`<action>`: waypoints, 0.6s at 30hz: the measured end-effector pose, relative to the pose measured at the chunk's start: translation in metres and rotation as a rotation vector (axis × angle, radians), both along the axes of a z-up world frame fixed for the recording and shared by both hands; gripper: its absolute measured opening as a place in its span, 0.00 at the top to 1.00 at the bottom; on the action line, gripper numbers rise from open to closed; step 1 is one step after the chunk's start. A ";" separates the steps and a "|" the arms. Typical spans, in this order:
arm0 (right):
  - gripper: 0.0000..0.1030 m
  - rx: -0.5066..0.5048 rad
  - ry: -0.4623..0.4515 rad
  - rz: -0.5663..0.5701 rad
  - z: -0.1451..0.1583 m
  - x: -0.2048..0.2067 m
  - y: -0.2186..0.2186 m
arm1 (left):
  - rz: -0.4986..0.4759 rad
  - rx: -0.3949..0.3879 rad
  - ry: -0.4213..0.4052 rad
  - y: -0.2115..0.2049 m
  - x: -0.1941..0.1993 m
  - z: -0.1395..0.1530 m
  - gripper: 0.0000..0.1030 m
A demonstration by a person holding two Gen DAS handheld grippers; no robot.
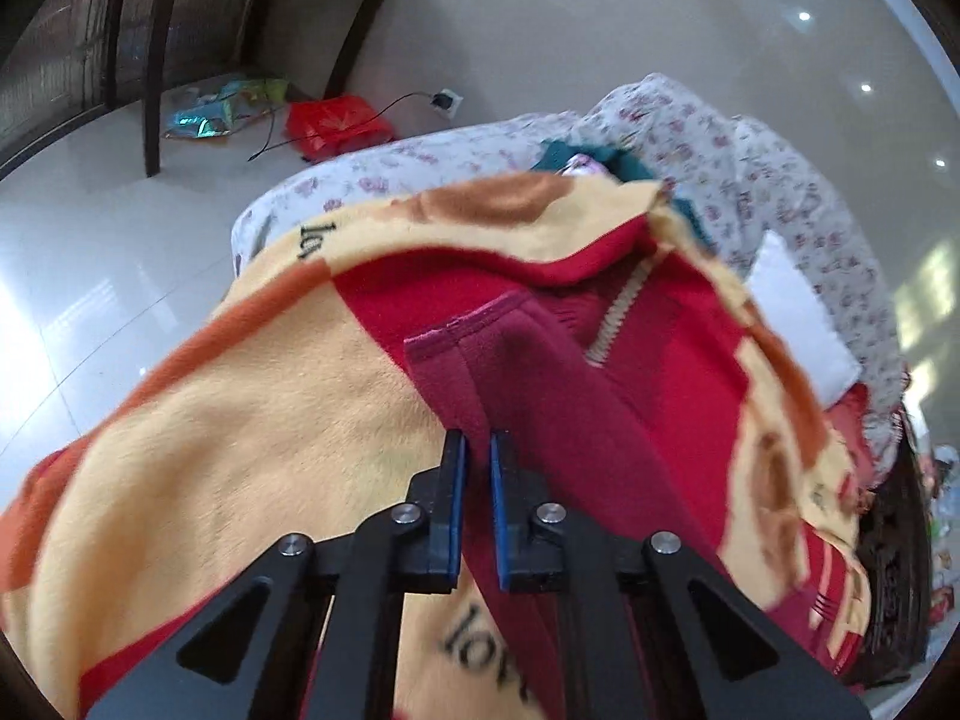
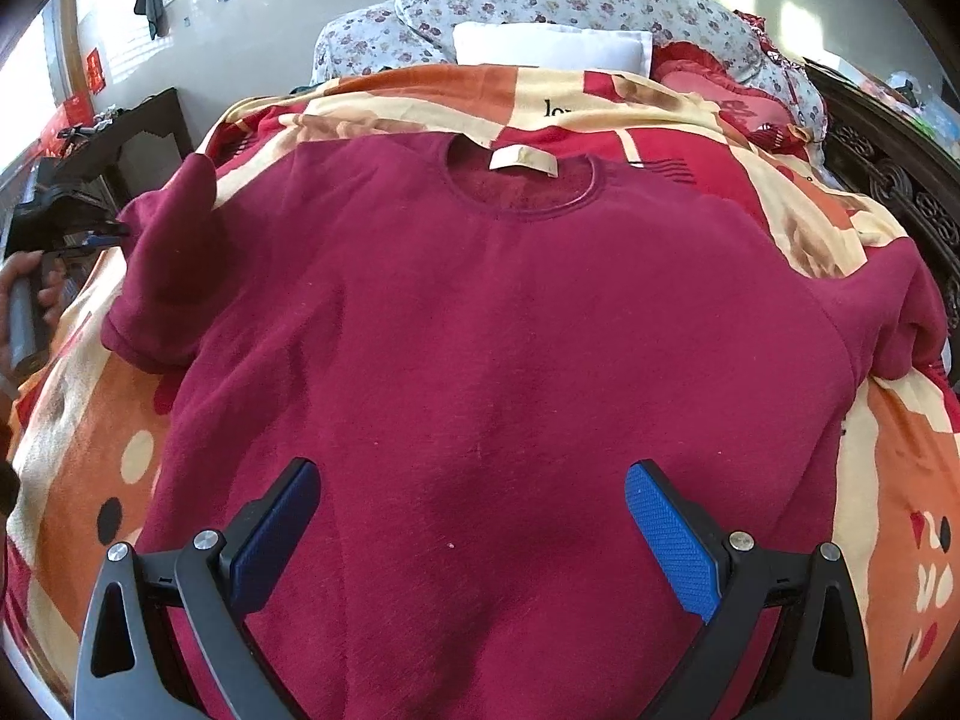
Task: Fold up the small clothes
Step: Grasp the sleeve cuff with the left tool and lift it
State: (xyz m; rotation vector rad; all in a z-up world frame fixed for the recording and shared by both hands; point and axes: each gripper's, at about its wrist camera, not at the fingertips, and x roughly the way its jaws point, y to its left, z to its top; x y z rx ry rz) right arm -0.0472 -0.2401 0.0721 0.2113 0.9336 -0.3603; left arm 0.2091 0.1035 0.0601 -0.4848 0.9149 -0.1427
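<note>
Left wrist view: the sleeve (image 1: 480,372) of the maroon sweatshirt (image 2: 480,360) is pinched by the left gripper (image 1: 477,450). The sweatshirt is spread flat on a patterned blanket (image 2: 90,420), and the right gripper (image 2: 471,480) is held wide apart above its lower part.

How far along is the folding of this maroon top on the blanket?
Done: the maroon top lies spread flat, neck label up, on the patterned blanket. In hand: the left tongs are shut on its sleeve. Left: no fold shows yet; the right tongs are open above the hem.
</note>
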 end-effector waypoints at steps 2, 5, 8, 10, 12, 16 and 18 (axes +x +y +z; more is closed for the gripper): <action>0.00 0.009 -0.010 -0.003 0.002 -0.001 0.000 | -0.036 -0.006 -0.038 0.003 -0.017 0.021 0.93; 0.00 0.025 -0.027 -0.011 0.006 -0.005 -0.001 | -0.093 0.028 -0.114 0.000 -0.050 0.059 0.93; 0.00 0.046 -0.045 -0.013 0.010 -0.009 -0.001 | -0.154 0.008 -0.152 -0.009 -0.076 0.085 0.93; 0.00 0.050 -0.053 -0.017 0.013 -0.012 -0.002 | -0.212 0.001 -0.188 -0.026 -0.097 0.104 0.93; 0.00 0.048 -0.068 -0.030 0.018 -0.017 -0.006 | -0.299 -0.016 -0.228 -0.053 -0.120 0.122 0.93; 0.00 0.078 -0.110 -0.087 0.028 -0.029 -0.023 | -0.495 -0.049 -0.285 -0.126 -0.168 0.144 0.93; 0.00 0.093 -0.131 -0.113 0.033 -0.036 -0.034 | -0.580 -0.061 -0.289 -0.162 -0.186 0.144 0.93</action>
